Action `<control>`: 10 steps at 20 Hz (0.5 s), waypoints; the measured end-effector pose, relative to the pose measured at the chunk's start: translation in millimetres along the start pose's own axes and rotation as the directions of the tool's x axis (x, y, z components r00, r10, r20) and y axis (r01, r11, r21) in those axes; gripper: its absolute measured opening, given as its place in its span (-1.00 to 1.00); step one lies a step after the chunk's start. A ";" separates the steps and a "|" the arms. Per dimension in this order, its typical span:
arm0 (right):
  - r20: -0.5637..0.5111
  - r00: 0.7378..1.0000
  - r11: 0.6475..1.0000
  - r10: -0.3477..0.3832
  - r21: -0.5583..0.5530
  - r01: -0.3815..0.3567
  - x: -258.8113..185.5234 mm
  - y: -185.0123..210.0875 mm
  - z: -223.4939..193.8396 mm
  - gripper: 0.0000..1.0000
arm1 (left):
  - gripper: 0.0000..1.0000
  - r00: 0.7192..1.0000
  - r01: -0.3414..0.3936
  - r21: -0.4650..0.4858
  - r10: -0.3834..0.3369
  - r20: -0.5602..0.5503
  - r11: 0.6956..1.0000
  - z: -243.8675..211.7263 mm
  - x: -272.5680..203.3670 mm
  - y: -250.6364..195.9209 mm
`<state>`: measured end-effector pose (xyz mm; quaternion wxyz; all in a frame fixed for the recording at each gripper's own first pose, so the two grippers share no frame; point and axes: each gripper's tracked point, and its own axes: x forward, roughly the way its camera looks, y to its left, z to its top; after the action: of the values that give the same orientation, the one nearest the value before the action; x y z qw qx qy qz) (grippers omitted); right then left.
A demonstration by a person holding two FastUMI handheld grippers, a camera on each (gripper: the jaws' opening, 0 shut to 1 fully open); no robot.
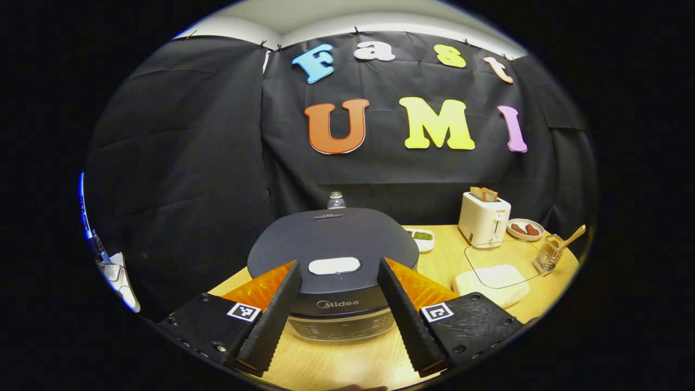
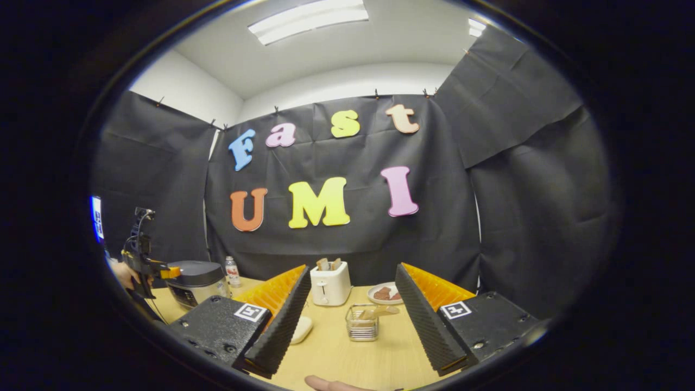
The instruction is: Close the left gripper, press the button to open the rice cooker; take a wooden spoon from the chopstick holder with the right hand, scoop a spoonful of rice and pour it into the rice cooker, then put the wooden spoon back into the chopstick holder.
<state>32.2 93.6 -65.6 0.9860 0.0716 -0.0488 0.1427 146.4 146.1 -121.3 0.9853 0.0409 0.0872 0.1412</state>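
Two grippers are up over the wooden table point(image 1: 347, 358), both with their fingers spread wide and nothing held between them. In the left gripper view, the left gripper point(image 1: 339, 285) hangs just in front of the rice cooker point(image 1: 332, 247), its fingers framing the front of the closed dark lid, where the pale oval button point(image 1: 334, 265) sits between the tips without being touched. The cooker's control panel faces the camera below that.

In the right gripper view, the right gripper point(image 2: 353, 290) is over the near edge of the table, and between its spread fingers stands the chopstick holder point(image 2: 362, 322), a wire basket with the wooden spoon point(image 2: 380, 311) leaning out of it, handle tilted to the right. A fingertip point(image 2: 326, 384) pokes in at the bottom edge.

Further along the table, right of the cooker, lies a white folded cloth point(image 1: 491, 283) under a clear glass board point(image 1: 497, 263). Behind it is the white toaster point(image 1: 483, 218) with two slices of bread standing in its slots, and beside that a small plate of reddish pieces point(image 1: 524, 229). A dish of green bits point(image 1: 422, 237) peeks out from behind the cooker's lid, and a water bottle point(image 1: 336, 200) stands at the very back against the black cloth wall point(image 1: 179, 163).
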 end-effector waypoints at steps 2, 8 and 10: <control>0.000 1.000 1.000 -0.003 0.001 0.003 0.9 -0.4 0.3 1.00 | 0.84 1.000 0.002 -0.009 -0.002 0.008 1.000 0.1 -6.1 5.8; -0.012 1.000 1.000 -0.002 -0.029 0.002 3.3 5.9 -5.4 1.00 | 1.00 0.999 -0.041 -0.014 0.040 -0.036 0.999 3.7 -25.1 -2.1; -0.020 1.000 1.000 0.004 -0.030 -0.005 3.3 10.6 -7.9 1.00 | 0.87 0.999 -0.036 -0.011 0.036 -0.017 0.999 11.6 -33.9 -9.7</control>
<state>32.9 105.7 -71.6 0.9871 0.0552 -0.0413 0.1448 119.1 126.5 -105.5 0.9820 0.0358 0.0941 0.1596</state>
